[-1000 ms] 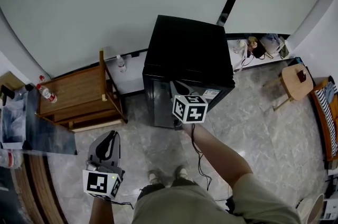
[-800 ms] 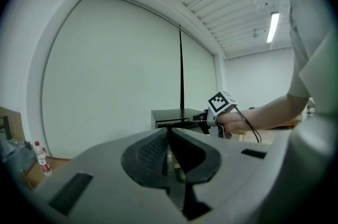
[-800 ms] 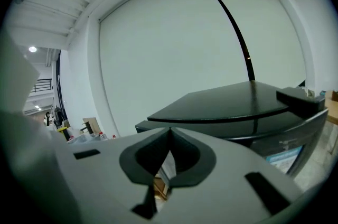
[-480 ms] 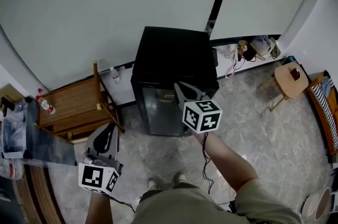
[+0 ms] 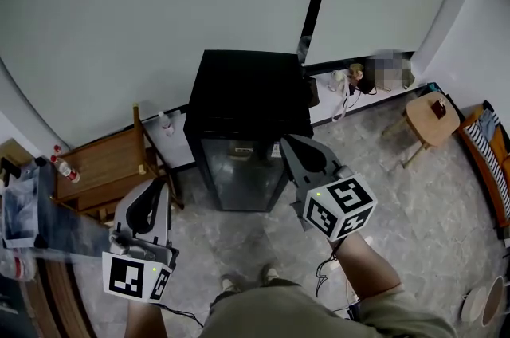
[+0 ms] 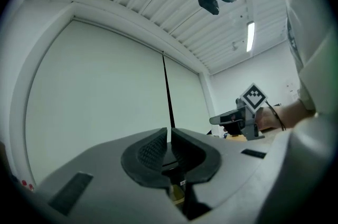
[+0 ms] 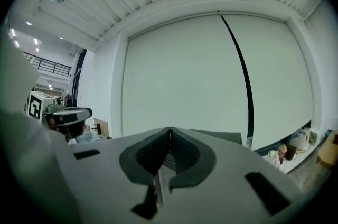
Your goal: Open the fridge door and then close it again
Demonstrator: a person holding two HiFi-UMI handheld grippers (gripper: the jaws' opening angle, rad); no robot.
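Note:
A black mini fridge stands against the wall, and its glass door looks closed. My right gripper hovers in front of the fridge's right front corner. It is shut, holds nothing, and stays apart from the door. My left gripper hangs lower left of the fridge, also shut and empty. In the left gripper view the pads meet tip to tip, with the right gripper off to the right. In the right gripper view the closed jaws point level over the fridge top.
A wooden side table stands left of the fridge, with a bottle on it and another bottle behind it. A round wooden stool is at the right. Small clutter and cables line the wall ledge.
Both grippers have risen and drawn back from the fridge. The right one left the door's top front edge and moved right. The fridge now sits further away in the head view.

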